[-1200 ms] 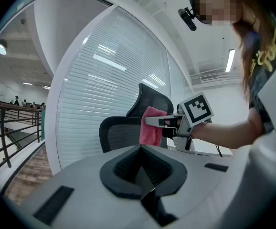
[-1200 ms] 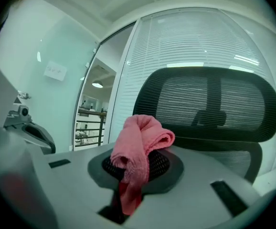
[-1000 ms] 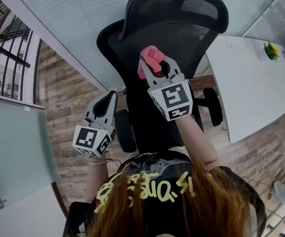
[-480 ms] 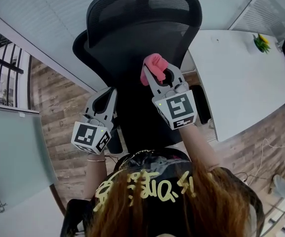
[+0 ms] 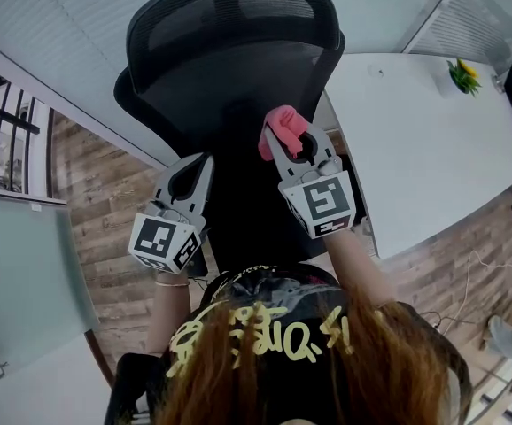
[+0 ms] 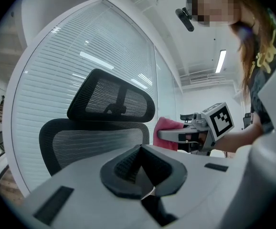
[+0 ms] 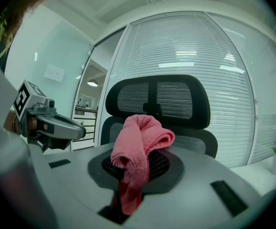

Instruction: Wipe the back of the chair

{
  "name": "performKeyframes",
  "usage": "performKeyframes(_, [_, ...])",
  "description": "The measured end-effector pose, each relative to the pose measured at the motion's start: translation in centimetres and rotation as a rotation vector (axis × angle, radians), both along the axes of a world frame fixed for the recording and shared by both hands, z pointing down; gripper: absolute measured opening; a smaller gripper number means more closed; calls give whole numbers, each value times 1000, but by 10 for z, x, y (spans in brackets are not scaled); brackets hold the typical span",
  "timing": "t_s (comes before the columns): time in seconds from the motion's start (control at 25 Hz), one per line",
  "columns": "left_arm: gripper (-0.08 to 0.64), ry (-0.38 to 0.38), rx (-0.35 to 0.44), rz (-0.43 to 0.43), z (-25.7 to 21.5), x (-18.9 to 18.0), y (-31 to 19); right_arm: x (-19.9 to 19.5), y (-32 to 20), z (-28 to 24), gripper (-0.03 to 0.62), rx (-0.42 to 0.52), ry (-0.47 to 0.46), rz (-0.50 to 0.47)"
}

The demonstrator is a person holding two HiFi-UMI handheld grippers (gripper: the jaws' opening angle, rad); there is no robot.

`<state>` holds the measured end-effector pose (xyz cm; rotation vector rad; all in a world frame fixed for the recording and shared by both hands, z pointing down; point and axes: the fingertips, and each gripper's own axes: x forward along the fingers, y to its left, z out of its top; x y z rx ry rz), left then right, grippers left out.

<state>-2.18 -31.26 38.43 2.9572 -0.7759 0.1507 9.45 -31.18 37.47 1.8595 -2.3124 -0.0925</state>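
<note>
step in hand, as i read it: the approach, wiping not begun yet. the right hand-held gripper (image 5: 284,142) is clamped on a pink cloth (image 7: 140,137), w/ the wad bunched above the jaw tips and a tail hanging down between them. it's held in front of the chair (image 5: 229,87), abt level w/ the mesh backrest and below the headrest (image 5: 229,11). in the right gripper view the cloth looks apart from the mesh, no contact i can see.

the left hand-held gripper (image 5: 201,165) has its jaws together w/ nothing in them. it hovers at the left side of the chair's backrest, near but not touching. a white counter (image 5: 433,140) stands just right of the chair.

next move prob calls for pushing the cloth fwd til the wad presses on the backrest mesh, then sweeping across and down w/ even pressure. the mesh gives and the chair likely swivels or rolls, so the left one could steady the backrest edge. grip needs to be firm so the cloth doesn't drag out.
</note>
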Motion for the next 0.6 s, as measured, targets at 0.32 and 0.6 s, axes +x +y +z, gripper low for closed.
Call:
performKeyframes(0.32, [-5, -1, -1, 15, 0, 21, 6, 17, 12, 7, 61, -15, -16, 8])
performKeyframes(0.6, [-5, -10, 4, 22, 2, 31, 11, 22, 22, 12, 61, -15, 24, -1])
